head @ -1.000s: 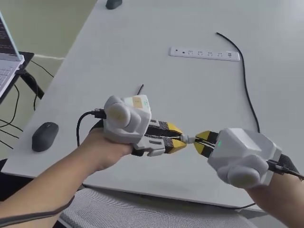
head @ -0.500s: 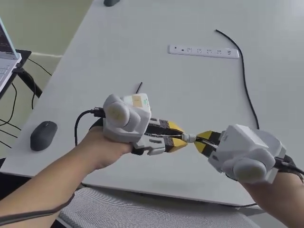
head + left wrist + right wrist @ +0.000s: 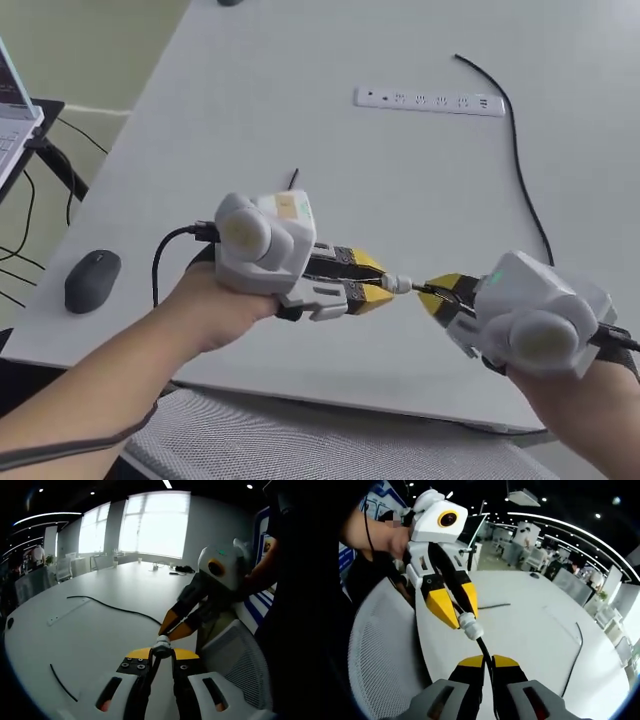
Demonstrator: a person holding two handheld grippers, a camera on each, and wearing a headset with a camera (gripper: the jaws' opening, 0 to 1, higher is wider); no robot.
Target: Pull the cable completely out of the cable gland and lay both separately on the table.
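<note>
A small white cable gland (image 3: 398, 285) is pinched in the tips of my left gripper (image 3: 383, 286), held in the air above the table's near edge. A thin black cable (image 3: 420, 290) runs out of the gland to my right gripper (image 3: 442, 296), which is shut on it a short way to the right. In the left gripper view the gland (image 3: 161, 645) sits between the yellow tips, with the right gripper (image 3: 176, 626) facing it. In the right gripper view the cable (image 3: 484, 650) leads from my right gripper (image 3: 488, 662) up to the gland (image 3: 470, 625) in the left gripper (image 3: 461, 616).
A white power strip (image 3: 428, 101) lies far back on the grey table (image 3: 250, 120), with its black cord (image 3: 520, 170) running down the right side. A short black wire (image 3: 293, 180) lies mid-table and a mouse (image 3: 92, 281) at the left edge. A mesh chair (image 3: 300, 440) is below.
My right gripper has moved to the right, away from the left one, and a longer stretch of black cable now shows between the gland and its tips.
</note>
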